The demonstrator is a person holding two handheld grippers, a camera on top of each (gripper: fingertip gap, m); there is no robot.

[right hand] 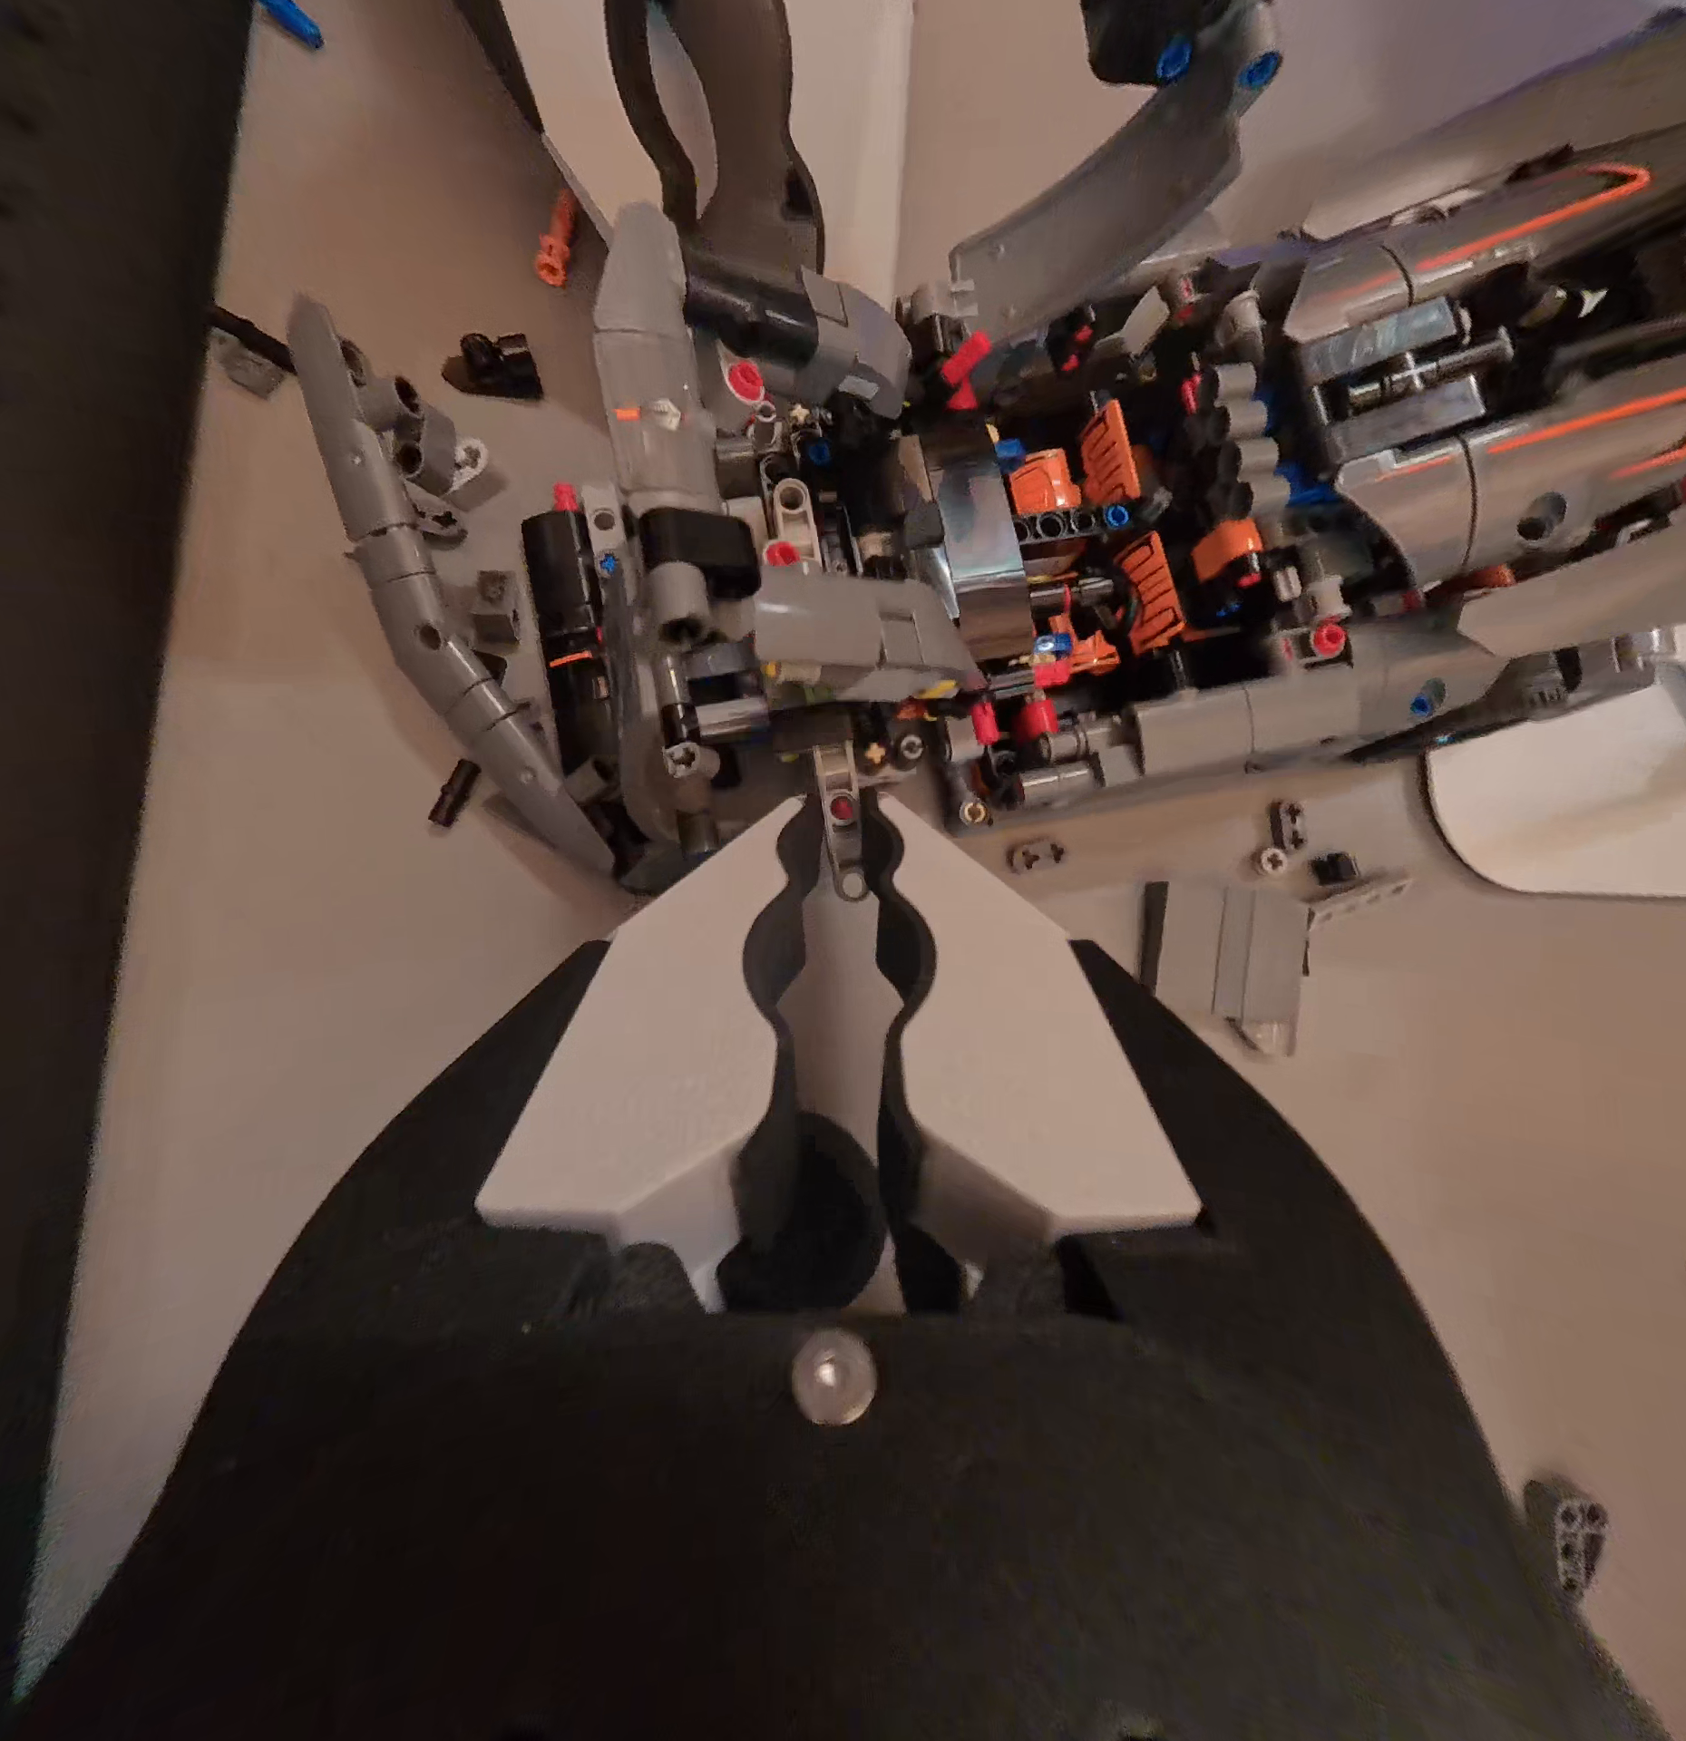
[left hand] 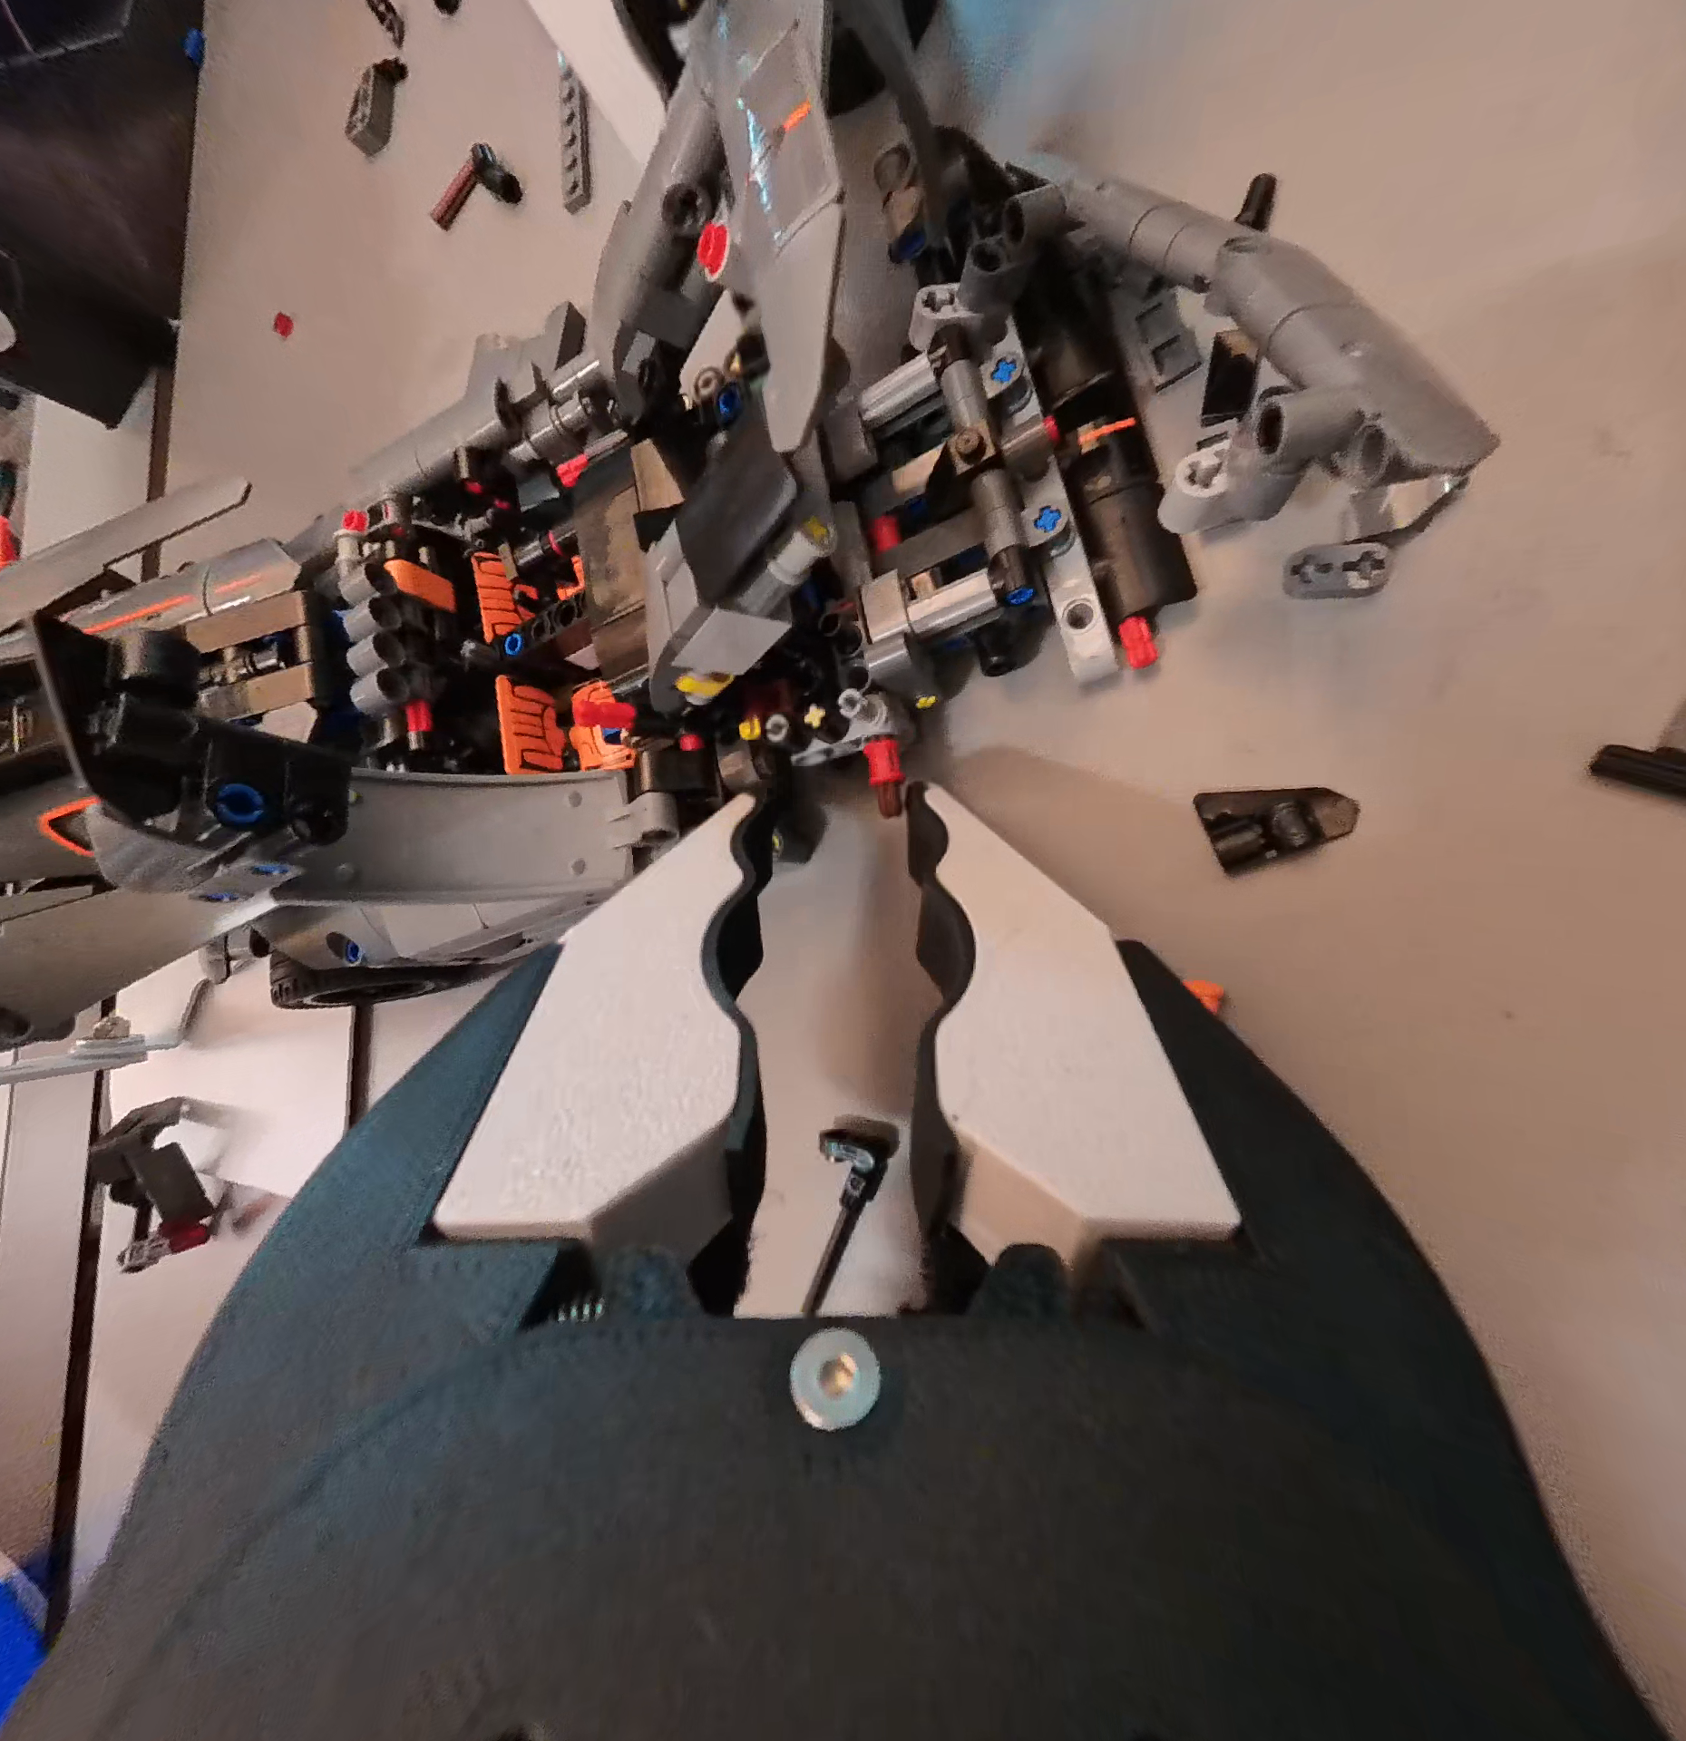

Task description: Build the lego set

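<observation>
Model: a large grey, black and orange lego car (left hand: 556,603), partly built, lies on a pale table (left hand: 1385,1036); its open middle shows orange seats and many red and blue pins.
Left gripper (left hand: 829,801): its white fingers stand a moderate gap apart, tips at the near edge of the car, beside a red pin (left hand: 882,761); nothing sits between them.
Right gripper (right hand: 841,812): fingers drawn narrow around a thin light grey beam (right hand: 843,829) that sticks out from the car's near edge; whether the pads press it I cannot tell.
Loose parts: a black wedge piece (left hand: 1277,824) lies on the table right of the left gripper; a grey curved panel assembly (right hand: 415,584) lies left of the car.
</observation>
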